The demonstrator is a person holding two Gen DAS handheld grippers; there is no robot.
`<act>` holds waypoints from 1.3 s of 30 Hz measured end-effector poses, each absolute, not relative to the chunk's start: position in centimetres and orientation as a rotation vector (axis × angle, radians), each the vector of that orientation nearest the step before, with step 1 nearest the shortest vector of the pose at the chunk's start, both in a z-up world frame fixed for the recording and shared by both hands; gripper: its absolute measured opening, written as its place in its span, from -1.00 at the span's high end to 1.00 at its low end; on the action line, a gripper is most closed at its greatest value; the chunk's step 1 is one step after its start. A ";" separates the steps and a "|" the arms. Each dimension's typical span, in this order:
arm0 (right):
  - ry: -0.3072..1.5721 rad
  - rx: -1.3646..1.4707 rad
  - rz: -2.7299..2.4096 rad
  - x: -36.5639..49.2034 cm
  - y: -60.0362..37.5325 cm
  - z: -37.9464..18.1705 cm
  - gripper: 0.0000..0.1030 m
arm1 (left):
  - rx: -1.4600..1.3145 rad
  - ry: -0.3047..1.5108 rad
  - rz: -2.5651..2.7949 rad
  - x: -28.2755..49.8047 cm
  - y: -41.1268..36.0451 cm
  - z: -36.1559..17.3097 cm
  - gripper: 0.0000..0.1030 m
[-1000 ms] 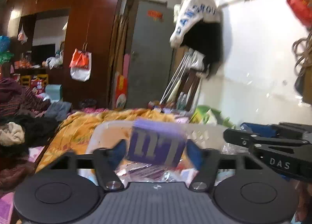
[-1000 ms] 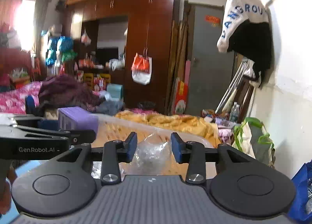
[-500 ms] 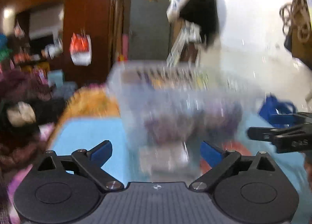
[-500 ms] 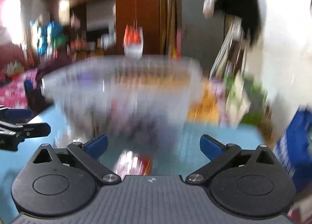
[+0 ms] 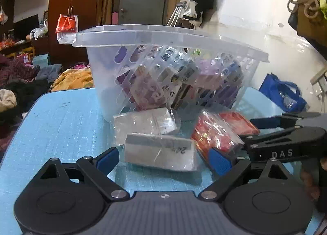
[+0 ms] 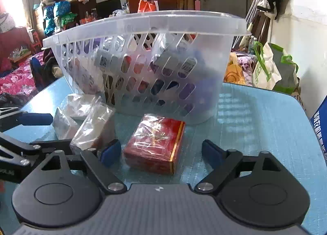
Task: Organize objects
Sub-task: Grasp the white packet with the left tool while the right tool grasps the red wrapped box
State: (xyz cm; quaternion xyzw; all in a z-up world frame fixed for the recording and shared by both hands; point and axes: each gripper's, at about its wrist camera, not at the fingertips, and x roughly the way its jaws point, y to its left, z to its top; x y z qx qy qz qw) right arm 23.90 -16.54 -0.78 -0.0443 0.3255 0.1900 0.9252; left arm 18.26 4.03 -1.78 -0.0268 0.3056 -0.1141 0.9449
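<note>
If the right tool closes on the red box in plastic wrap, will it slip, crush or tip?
The red box looks rigid, with sharp edges, so it probably will not crush. Its loose, shiny wrap may slide under the pads. It lies flat on the blue table, so tipping seems unlikely.

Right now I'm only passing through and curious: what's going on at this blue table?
A person is sorting wrapped boxes into a clear plastic basket, a gripper in each hand. The left gripper brackets a grey wrapped box, its jaws closing without gripping it yet. The right gripper is closing around a red box, pads not yet touching. Several boxes are already in the basket.
</note>
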 end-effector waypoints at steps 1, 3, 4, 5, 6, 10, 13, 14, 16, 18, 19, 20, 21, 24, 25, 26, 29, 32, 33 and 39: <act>0.669 -0.091 0.390 24.0 -16.7 -0.8 -0.62 | -0.061 0.615 -0.224 18.3 4.2 -1.7 -0.85; 0.661 -0.090 0.388 23.9 -16.7 -0.7 -0.40 | -0.068 0.617 -0.225 18.3 4.3 -1.8 -0.57; 0.655 -0.087 0.393 23.8 -16.6 -0.8 -0.32 | -0.071 0.617 -0.231 18.3 4.3 -1.8 -0.57; 0.653 -0.082 0.398 23.8 -16.6 -0.8 -0.17 | -0.074 0.608 -0.232 18.2 4.4 -1.8 -0.56; 0.651 -0.078 0.401 23.7 -16.7 -0.8 -0.13 | -0.077 0.596 -0.236 18.0 4.4 -1.7 -0.56; 0.631 -0.050 0.411 23.5 -17.1 -0.8 -0.13 | -0.082 0.537 -0.258 17.2 4.4 -1.3 -0.55; 0.599 -0.061 0.392 23.1 -17.0 -0.6 -0.12 | -0.109 0.502 -0.270 16.8 4.9 -1.1 -0.55; 0.587 -0.066 0.384 22.9 -16.9 -0.5 -0.12 | -0.118 0.494 -0.267 16.7 5.1 -1.0 -0.55; 0.564 -0.079 0.375 22.6 -16.7 -0.4 -0.12 | -0.132 0.482 -0.272 16.7 5.4 -1.0 -0.55; 0.531 -0.087 0.378 22.1 -16.6 -0.2 -0.12 | -0.141 0.470 -0.282 16.6 5.6 -0.9 -0.55; 0.511 -0.089 0.380 21.8 -16.6 -0.1 -0.12 | -0.143 0.458 -0.285 16.5 5.6 -0.8 -0.55; 0.490 -0.089 0.382 21.6 -16.6 0.0 -0.12 | -0.142 0.441 -0.283 16.3 5.7 -0.7 -0.55; 0.471 -0.086 0.393 21.3 -16.7 0.1 -0.12 | -0.138 0.421 -0.278 16.1 5.7 -0.6 -0.55; 0.408 -0.076 0.397 20.5 -17.0 0.5 -0.12 | -0.127 0.365 -0.278 15.3 5.7 -0.4 -0.55; 0.392 -0.074 0.400 20.4 -17.0 0.6 -0.12 | -0.125 0.345 -0.281 15.1 5.7 -0.3 -0.55; 0.376 -0.070 0.405 20.2 -17.1 0.7 -0.12 | -0.123 0.328 -0.284 14.9 5.7 -0.2 -0.55; 0.333 -0.064 0.410 19.8 -17.2 0.8 -0.12 | -0.113 0.295 -0.294 14.5 5.7 -0.1 -0.55; 0.309 -0.061 0.410 19.6 -17.2 0.9 -0.12 | -0.109 0.286 -0.296 14.4 5.7 -0.1 -0.55; 0.304 -0.060 0.409 19.4 -17.1 1.0 -0.12 | -0.110 0.285 -0.297 14.3 5.7 -0.1 -0.55; 0.294 -0.052 0.411 19.4 -17.2 0.9 -0.12 | -0.119 0.282 -0.294 14.2 6.0 -0.2 -0.55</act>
